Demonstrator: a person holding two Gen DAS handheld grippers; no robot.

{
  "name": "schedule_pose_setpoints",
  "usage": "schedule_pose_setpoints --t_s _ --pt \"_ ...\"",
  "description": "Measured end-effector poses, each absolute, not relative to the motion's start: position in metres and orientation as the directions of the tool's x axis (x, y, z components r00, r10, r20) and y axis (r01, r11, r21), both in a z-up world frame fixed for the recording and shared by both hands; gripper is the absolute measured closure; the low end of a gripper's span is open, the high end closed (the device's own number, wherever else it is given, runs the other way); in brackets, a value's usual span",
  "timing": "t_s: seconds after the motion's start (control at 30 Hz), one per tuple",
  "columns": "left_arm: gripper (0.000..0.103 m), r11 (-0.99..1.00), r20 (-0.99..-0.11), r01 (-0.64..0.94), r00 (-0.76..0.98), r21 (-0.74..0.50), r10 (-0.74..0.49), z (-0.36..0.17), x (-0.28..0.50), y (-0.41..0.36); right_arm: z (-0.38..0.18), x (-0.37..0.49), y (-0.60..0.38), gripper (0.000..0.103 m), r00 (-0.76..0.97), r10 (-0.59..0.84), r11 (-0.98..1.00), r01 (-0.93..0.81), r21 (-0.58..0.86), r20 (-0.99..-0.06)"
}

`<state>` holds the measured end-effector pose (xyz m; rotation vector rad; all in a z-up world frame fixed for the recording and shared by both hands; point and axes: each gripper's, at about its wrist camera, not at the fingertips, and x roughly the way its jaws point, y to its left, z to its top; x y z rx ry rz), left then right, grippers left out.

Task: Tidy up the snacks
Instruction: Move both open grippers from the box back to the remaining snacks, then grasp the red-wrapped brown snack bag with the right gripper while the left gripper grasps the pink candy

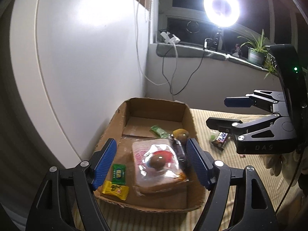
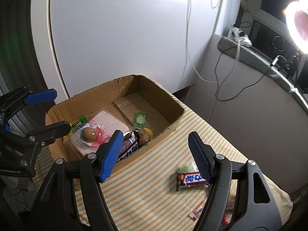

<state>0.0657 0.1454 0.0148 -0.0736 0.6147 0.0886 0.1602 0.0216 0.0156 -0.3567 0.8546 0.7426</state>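
Raised letters "DAS" stand on the black body of the right claw point(image 1: 227, 113), seen from the left wrist view. Faint lettering on the left claw point(image 2: 55, 109) body ends in "Robot.AI"; its start is unreadable. Print on the Snickers-style bar point(image 2: 191, 180) and other wrappers is too blurred to read.

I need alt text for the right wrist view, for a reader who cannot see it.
The open right gripper hovers over a striped cloth, near a Snickers bar lying on it. Behind, a cardboard box holds snacks; the open left gripper is at its left edge.
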Motion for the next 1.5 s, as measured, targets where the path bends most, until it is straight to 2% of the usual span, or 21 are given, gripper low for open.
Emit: schedule_pose_setpoints --t_s 0.3,0.33,0.37,0.43,0.83,1.2,1.33,1.5 --pt "0.028 0.998 -0.564 -0.032 0.826 -0.061 -0.008 0.019 0.061 0.119 0.033 0.143 -0.025 0.030 0.488 0.427 0.755 -0.655 0.003 -0.761" --pt "0.028 0.998 -0.565 -0.023 0.825 -0.065 -0.018 0.019 0.062 0.115 0.034 0.142 -0.031 0.022 0.490 0.420 0.763 -0.647 0.005 -0.764" --pt "0.028 0.998 -0.565 -0.014 0.824 -0.068 -0.027 0.018 0.062 0.111 0.034 0.142 -0.040 0.008 0.492 0.411 0.775 -0.632 0.010 -0.767" --pt "0.028 0.998 -0.566 0.004 0.823 -0.069 -0.043 0.017 0.063 0.103 0.035 0.140 -0.056 0.001 0.513 0.398 0.796 -0.605 0.009 -0.761" --pt "0.028 0.987 -0.594 0.122 0.789 -0.102 -0.158 0.006 0.080 0.046 0.029 0.142 -0.176 0.001 0.580 0.300 0.903 -0.428 0.030 -0.757" --pt "0.028 0.966 -0.664 0.222 0.703 -0.133 -0.253 -0.025 0.113 -0.011 -0.022 0.139 -0.228 0.001 0.507 0.250 0.922 -0.385 0.043 -0.825" --pt "0.039 0.958 -0.690 0.244 0.668 -0.150 -0.279 -0.034 0.128 -0.024 -0.036 0.150 -0.235 0.010 0.469 0.270 0.931 -0.349 0.104 -0.841" --pt "0.052 0.951 -0.718 0.259 0.630 -0.167 -0.298 -0.046 0.146 -0.035 -0.056 0.171 -0.240 0.016 0.405 0.299 0.939 -0.288 0.190 -0.864"
